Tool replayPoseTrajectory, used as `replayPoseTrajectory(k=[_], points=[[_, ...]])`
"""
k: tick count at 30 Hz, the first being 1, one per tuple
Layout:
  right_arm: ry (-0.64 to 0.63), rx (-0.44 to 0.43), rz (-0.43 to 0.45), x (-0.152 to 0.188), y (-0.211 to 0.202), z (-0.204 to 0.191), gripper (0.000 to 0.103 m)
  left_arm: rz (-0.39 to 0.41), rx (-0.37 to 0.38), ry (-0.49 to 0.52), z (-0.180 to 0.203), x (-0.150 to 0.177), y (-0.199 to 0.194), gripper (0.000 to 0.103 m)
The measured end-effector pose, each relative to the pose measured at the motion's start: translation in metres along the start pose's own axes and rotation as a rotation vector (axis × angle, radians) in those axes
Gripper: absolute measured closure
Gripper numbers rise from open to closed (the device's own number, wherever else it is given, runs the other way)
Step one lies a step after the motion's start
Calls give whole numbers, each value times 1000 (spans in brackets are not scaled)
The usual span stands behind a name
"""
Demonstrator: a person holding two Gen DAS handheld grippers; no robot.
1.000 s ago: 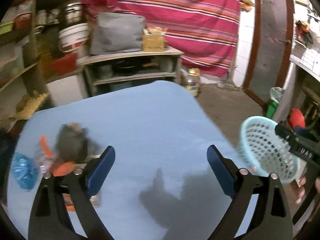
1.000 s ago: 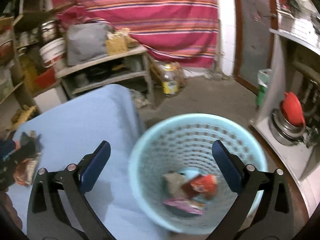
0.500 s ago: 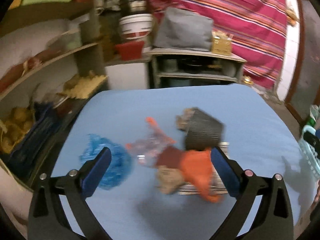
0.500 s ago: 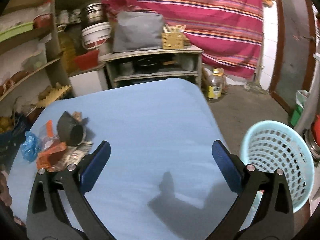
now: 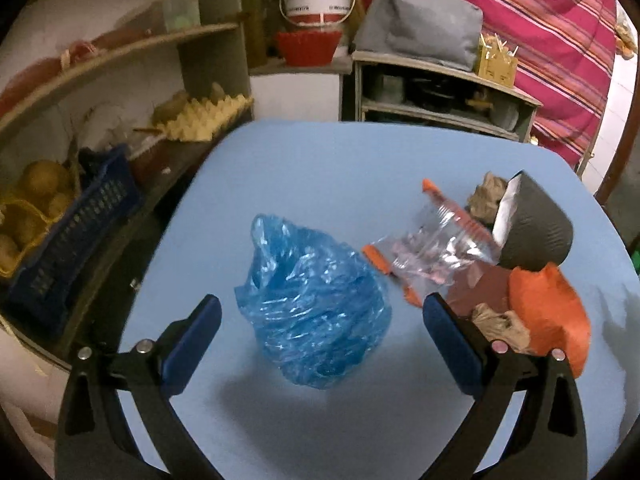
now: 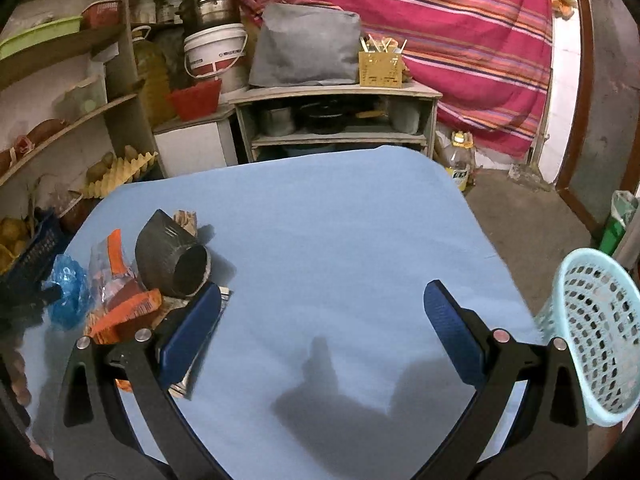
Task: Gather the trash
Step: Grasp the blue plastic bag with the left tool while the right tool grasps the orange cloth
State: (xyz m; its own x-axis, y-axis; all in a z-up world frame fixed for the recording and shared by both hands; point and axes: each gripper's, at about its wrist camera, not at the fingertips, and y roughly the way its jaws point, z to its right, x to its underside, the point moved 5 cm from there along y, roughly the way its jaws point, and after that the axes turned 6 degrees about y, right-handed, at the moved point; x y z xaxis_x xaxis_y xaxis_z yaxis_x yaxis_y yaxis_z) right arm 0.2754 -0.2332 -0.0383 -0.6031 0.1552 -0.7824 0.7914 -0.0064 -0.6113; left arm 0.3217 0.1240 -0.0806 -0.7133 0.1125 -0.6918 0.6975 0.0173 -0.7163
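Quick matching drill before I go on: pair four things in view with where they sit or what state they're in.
Things:
1. blue bag
2. dark cup
3. basket
4. right tongs

Places or states:
A. off the table's right edge
B. open over bare table
C. between the open left tongs
D. lying on its side in the trash pile

Pairs: 1-C, 2-D, 3-A, 4-B
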Motion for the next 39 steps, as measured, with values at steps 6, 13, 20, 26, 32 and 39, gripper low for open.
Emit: replayPoseTrajectory(k=[6, 13, 20, 26, 32, 39], points=[[-47, -18, -2, 0, 6, -33, 4, -47, 63, -63, -12, 11, 22, 5], [-104, -58, -24, 5, 14, -82, 4, -65, 92, -76, -12, 15, 34, 15], [-184, -98, -84, 27, 22, -130, 4, -65, 147, -37, -2, 11, 37, 64], [-234, -90, -125, 47, 26, -148, 8, -41, 144, -15, -2, 4, 18, 77], [-275, -98, -163, 62, 37, -154, 41, 9, 131, -39, -8, 1, -18, 77], [-281, -188, -186, 63, 30, -156, 90, 53, 106, -44, 0, 6, -54, 77]])
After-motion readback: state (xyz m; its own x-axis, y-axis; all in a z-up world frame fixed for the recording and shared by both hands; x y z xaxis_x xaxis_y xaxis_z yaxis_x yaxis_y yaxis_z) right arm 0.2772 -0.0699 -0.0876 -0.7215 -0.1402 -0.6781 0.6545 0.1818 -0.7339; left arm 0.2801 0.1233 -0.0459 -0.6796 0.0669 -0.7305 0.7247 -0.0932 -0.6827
